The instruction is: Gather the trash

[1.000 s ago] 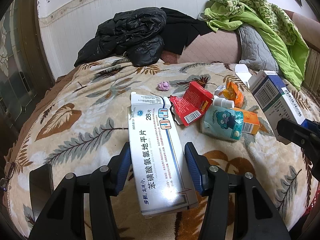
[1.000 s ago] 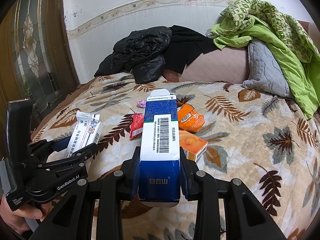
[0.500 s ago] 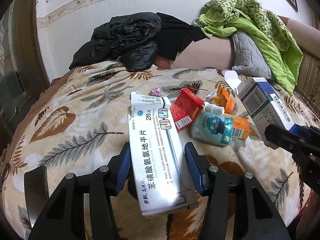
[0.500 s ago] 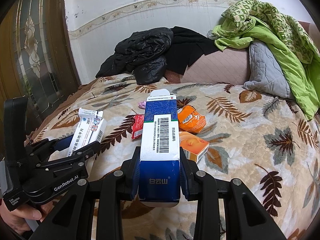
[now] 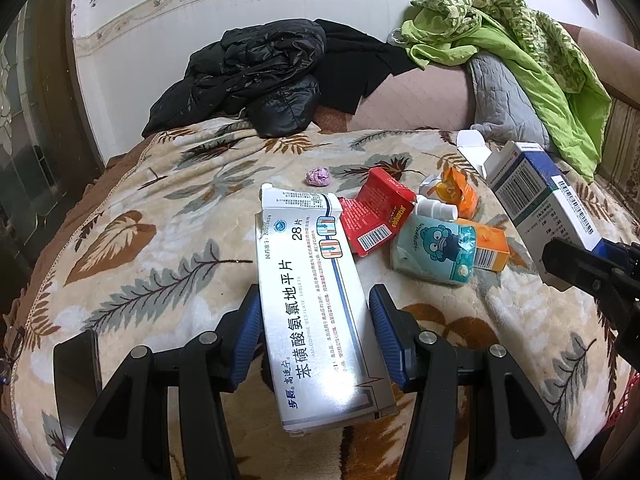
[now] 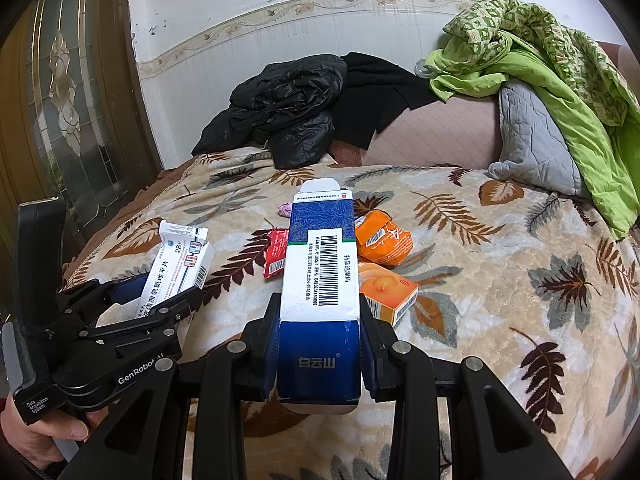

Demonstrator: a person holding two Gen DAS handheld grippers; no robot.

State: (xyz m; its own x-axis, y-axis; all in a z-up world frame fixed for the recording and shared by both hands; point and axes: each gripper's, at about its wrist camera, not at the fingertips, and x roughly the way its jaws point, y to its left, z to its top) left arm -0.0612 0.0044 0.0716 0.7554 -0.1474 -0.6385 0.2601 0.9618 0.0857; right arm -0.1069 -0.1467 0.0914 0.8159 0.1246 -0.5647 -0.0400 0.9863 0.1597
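My left gripper (image 5: 315,304) is shut on a long white medicine box (image 5: 316,300), held above the bed. My right gripper (image 6: 320,316) is shut on a blue and white carton (image 6: 320,272) with a barcode facing up. In the right wrist view the left gripper (image 6: 160,292) and its white box (image 6: 176,268) show at the left. On the blanket ahead lie a red box (image 5: 376,216), a teal cartoon pouch (image 5: 436,248), an orange box (image 5: 490,248), an orange wrapper (image 5: 460,192) and a small purple wad (image 5: 319,177).
A leaf-patterned blanket (image 6: 500,264) covers the bed. Against the far wall lie a black jacket (image 6: 288,108), green clothes (image 6: 540,60) and a grey pillow (image 6: 528,140). A glazed wooden door (image 6: 68,100) stands at the left. A hand (image 6: 36,432) holds the left gripper's handle.
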